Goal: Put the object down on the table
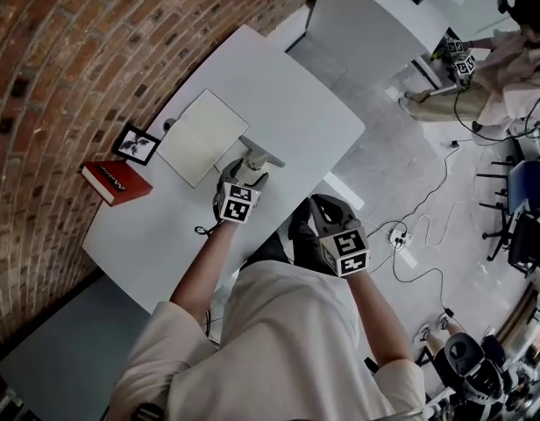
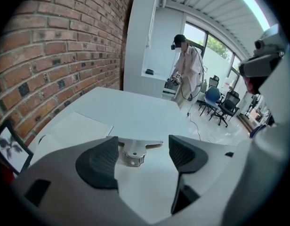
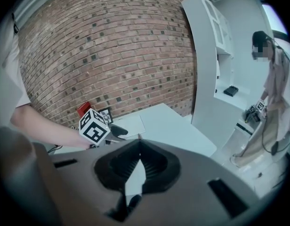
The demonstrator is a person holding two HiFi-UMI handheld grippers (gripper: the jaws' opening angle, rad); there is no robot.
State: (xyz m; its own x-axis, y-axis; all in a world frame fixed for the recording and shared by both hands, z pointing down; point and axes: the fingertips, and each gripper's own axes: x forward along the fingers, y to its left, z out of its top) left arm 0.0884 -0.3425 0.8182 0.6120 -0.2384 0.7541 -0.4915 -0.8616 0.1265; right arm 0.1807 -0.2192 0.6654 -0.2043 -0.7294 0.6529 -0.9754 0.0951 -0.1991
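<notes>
Metal piece point(image 2: 134, 153) flat on the white table point(image 1: 287, 95), near the front edge, just beside a white board point(image 1: 202, 137); left gripper point(image 2: 142, 145) near it, jaws wide apart, touching nothing; right gripper point(image 3: 139, 145) off the front edge, jaws closed together, nothing between them.

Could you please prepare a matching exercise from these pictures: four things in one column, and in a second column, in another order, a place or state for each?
Column A
1. left tool
2. right tool
3. metal bracket
4. red book

Column B
a. at the table edge, by the brick wall
b. jaws together
c. flat on the table, not gripped
d. jaws apart, empty

Pairs: 1-d, 2-b, 3-c, 4-a
</notes>
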